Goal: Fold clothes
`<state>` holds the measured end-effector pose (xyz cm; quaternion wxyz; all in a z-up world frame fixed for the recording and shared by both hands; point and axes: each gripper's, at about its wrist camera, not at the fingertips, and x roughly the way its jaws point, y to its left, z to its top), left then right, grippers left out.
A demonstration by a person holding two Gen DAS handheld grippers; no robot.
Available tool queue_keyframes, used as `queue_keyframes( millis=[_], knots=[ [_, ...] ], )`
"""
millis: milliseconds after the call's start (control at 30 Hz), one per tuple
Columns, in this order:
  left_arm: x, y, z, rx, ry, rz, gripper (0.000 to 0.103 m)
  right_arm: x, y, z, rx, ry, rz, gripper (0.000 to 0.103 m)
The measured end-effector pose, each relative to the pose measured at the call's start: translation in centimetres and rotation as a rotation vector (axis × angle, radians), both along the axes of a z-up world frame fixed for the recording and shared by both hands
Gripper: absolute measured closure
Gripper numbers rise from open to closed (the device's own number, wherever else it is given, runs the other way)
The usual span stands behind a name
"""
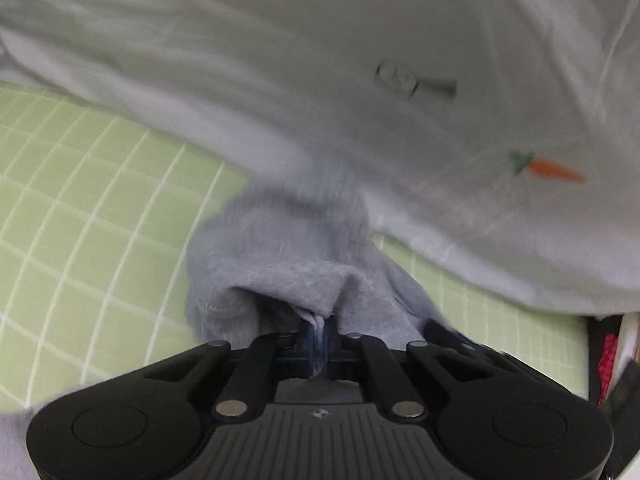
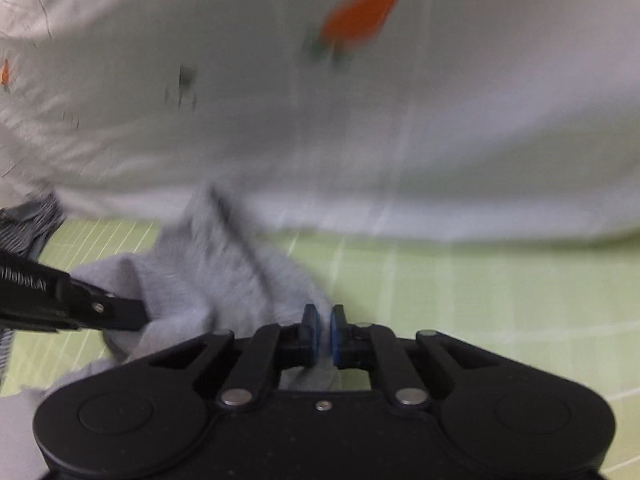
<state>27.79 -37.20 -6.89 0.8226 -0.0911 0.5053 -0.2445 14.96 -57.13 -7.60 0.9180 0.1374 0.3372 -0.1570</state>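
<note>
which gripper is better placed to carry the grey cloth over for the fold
Neither clearly: the left gripper and right gripper are each shut on the grey cloth, so both should likely carry it together.

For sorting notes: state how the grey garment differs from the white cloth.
The grey garment is plain and fuzzy; the white cloth is smooth and carrot-printed. The garment is bunched, gripped by the left gripper and right gripper; the cloth lies ungripped and looks larger. Both touch the green grid mat.
</note>
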Motion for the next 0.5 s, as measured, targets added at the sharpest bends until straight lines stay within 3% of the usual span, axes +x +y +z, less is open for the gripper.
queue_keyframes(
  millis=[133, 200, 233, 300, 333, 367, 400, 433, 467, 500],
  knots=[
    [-0.6, 2.7, 5.3, -0.112, -0.145, 0.020, 0.099, -5.6, 0.7, 5.9, -0.258, -0.144, -0.161, 0.096],
    [-0.2, 2.8, 4.0, -0.050, -0.147, 0.047, 0.096, -6.7, 0.8, 5.3, -0.337, -0.091, -0.200, 0.093],
    [0.1, 2.6, 2.5, 0.004, -0.123, 0.062, 0.093, -6.5, 0.3, 3.6, -0.329, -0.016, -0.200, 0.081],
    [0.6, 2.4, -0.1, 0.100, -0.048, 0.100, 0.086, -6.0, -1.2, 0.7, -0.202, 0.129, -0.201, 0.071],
    [0.7, 2.5, -1.0, 0.140, 0.007, 0.124, 0.082, -6.3, -1.6, 0.1, -0.146, 0.153, -0.212, 0.066],
    [0.1, 3.1, -0.9, 0.139, 0.005, 0.140, 0.072, -7.1, -1.5, 0.4, -0.115, 0.122, -0.230, 0.059],
    [-0.7, 3.8, -0.7, 0.130, -0.008, 0.156, 0.061, -8.0, -1.3, 0.8, -0.098, 0.091, -0.251, 0.039],
    [-1.5, 4.5, -0.5, 0.121, -0.021, 0.171, 0.036, -8.8, -0.8, 1.2, -0.103, 0.072, -0.271, 0.018],
    [-2.2, 5.2, -0.3, 0.112, -0.033, 0.186, 0.023, -9.4, -0.2, 1.4, -0.106, 0.071, -0.274, 0.015],
    [-3.0, 5.9, -0.1, 0.103, -0.046, 0.201, 0.023, -10.0, 0.4, 1.5, -0.102, 0.077, -0.265, 0.015]
  ],
)
